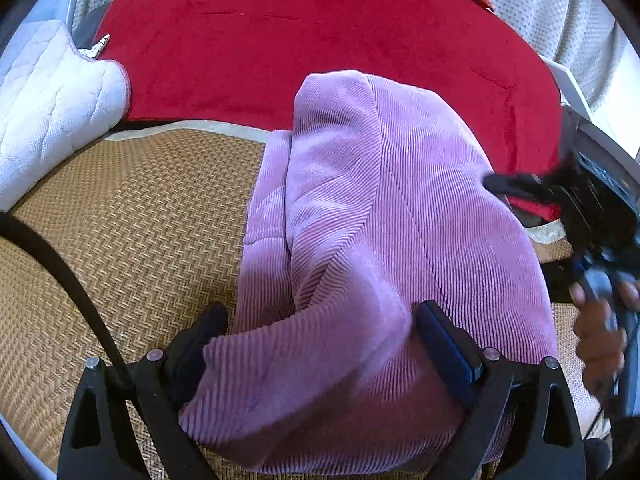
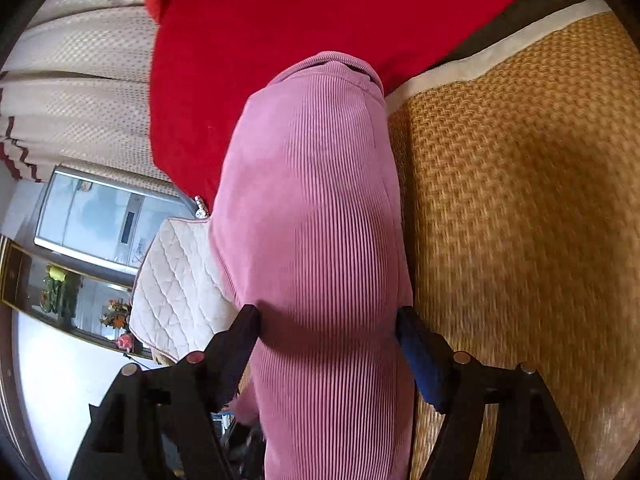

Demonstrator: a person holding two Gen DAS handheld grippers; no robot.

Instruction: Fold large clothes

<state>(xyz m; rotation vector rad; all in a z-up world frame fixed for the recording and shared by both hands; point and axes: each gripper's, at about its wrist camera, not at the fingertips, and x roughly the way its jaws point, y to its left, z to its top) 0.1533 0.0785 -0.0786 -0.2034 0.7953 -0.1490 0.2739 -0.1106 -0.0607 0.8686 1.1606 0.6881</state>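
Note:
A pink ribbed garment (image 1: 384, 216) lies partly folded on a woven straw mat (image 1: 132, 216). My left gripper (image 1: 320, 320) has its jaws spread wide, with a thick fold of the garment bunched between them. My right gripper (image 2: 328, 320) also has its jaws wide apart, with the pink garment (image 2: 312, 216) filling the gap and stretching away from it. In the left wrist view the right gripper (image 1: 508, 184) shows at the garment's far right edge, held by a hand (image 1: 600, 332).
A red blanket (image 1: 304, 32) covers the bed behind the mat. A white quilted pillow (image 1: 48, 96) lies at the left. Pale curtains (image 2: 80, 80) and a mirror cabinet (image 2: 92, 220) stand beyond the bed. A black cable (image 1: 68, 276) crosses the mat at the left.

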